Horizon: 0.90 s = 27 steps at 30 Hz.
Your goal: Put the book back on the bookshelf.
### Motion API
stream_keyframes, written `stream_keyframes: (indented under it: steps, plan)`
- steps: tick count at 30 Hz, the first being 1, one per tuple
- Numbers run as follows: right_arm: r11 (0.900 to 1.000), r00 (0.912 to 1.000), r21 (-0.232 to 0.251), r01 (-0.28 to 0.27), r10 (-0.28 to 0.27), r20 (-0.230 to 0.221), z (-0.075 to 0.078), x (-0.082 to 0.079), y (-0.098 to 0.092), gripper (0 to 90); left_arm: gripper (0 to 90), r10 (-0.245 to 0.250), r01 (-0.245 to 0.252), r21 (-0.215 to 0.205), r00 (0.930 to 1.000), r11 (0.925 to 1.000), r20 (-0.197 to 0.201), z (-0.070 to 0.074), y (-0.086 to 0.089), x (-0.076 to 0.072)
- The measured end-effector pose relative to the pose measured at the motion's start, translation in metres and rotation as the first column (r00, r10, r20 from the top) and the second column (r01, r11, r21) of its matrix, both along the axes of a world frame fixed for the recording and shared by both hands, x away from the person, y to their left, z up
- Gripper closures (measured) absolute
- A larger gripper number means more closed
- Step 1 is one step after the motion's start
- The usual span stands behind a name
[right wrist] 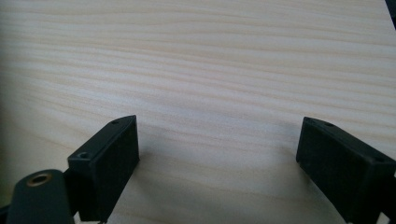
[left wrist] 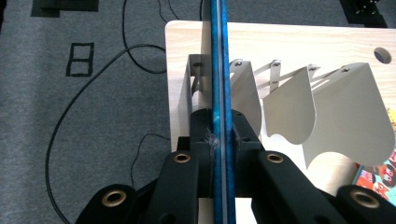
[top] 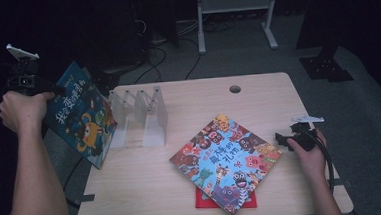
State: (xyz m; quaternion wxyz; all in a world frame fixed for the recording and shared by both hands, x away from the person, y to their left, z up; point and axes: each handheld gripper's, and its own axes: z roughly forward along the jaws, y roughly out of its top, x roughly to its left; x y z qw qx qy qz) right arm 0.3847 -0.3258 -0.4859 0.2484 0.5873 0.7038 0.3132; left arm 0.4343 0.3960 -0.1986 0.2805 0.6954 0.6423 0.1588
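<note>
The left gripper (top: 52, 91) is clamped on the top edge of a blue book (top: 81, 116), holding it tilted in the air just off the table's (top: 149, 195) left edge, near the far left corner. In the left gripper view the book (left wrist: 218, 70) shows edge-on, a thin blue line pinched between the two black jaws, which press against it from both sides. Its far end points at the first slot of the rack (left wrist: 327, 107); whether it touches the rack I cannot tell.

The rack (top: 141, 115) stands on the table near the far left corner, just beside the hanging book, its pale dividers upright and in a row.

A second book (top: 226, 160), with a bright cover of small faces, lies flat and turned cornerwise near the near edge, around the middle of the table. It rests on top of a red book (top: 204, 201) that peeks out beneath its near corner.

The right gripper (top: 283, 141) rests near the right edge, just beside the second book's right corner. In the right gripper view its jaws stand wide apart over bare wood (right wrist: 210, 70), holding nothing
</note>
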Motion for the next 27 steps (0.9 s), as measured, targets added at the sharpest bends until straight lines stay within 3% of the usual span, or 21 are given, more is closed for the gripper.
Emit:
stream_keyframes:
  steps: [21,27]
  plan:
    - [1.000,1.0000,0.000,0.000,0.000,0.000,0.0000,0.0000,0.0000,12.0,80.9,-0.016,0.016,-0.018,0.9998,0.9997,-0.012,-0.0037,0.0052,0.0009]
    - [1.000,1.0000,0.000,0.000,0.000,0.000,0.0000,0.0000,0.0000,12.0,72.8,-0.020,0.020,-0.018,0.9997,0.9996,-0.015,-0.0032,0.0072,0.0003]
